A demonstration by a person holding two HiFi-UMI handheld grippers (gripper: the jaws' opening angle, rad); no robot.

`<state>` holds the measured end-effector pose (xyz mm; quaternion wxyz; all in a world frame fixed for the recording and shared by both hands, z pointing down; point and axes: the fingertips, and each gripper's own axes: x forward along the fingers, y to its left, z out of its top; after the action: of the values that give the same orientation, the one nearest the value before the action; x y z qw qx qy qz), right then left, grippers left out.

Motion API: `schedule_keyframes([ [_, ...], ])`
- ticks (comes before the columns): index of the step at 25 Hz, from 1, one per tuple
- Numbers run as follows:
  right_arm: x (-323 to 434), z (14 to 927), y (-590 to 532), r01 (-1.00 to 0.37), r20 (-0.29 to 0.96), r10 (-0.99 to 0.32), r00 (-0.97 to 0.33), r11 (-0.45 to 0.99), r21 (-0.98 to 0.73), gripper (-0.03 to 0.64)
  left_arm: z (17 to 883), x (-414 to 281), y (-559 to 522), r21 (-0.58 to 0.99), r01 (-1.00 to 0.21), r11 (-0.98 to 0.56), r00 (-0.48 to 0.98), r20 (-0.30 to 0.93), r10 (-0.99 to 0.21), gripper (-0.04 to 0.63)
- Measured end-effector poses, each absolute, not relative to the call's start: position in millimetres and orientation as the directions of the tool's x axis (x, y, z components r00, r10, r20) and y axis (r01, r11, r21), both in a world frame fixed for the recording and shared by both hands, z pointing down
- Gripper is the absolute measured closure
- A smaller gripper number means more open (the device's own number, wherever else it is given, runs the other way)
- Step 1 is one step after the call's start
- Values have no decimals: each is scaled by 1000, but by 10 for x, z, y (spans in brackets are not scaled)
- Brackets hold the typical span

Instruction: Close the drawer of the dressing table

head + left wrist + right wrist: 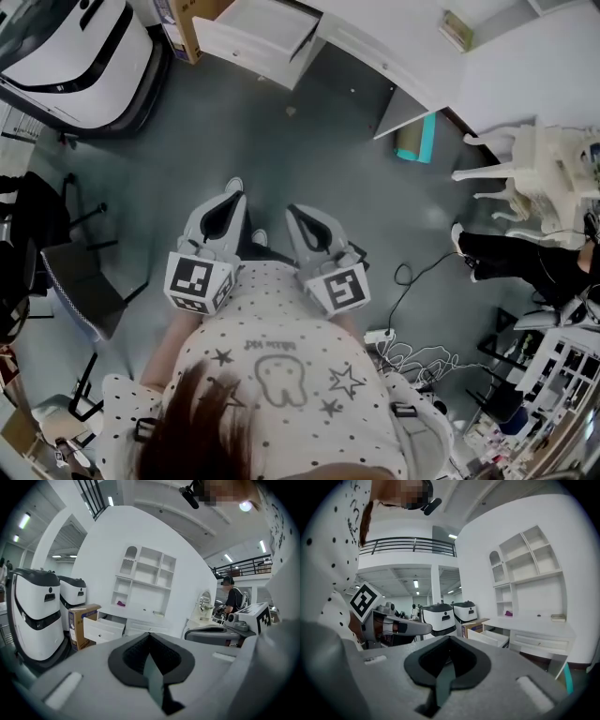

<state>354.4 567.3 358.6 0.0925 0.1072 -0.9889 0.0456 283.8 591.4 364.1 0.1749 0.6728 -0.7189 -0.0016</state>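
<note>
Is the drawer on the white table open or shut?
Open. The drawer sticks out from the dressing table, and you can see inside it.

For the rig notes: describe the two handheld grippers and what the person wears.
The left gripper and right gripper are pale grey moulded shells with black-lined jaw openings. Each carries a cube with black-and-white square markers. The person wears a white dotted shirt printed with stars and a tooth.

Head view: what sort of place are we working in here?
Probably a large indoor test hall or lab staged as a home: a white dressing table with its drawer open stands on a grey floor near big white machines, and a mezzanine railing runs overhead.
</note>
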Motion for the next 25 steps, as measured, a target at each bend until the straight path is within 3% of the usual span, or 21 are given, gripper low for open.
schedule_keyframes([
  [25,1739,3530,4499,-356,229,-341,-912,934,-26,614,3551,1025,4668,215,-976,-35,83,220,-972,594],
])
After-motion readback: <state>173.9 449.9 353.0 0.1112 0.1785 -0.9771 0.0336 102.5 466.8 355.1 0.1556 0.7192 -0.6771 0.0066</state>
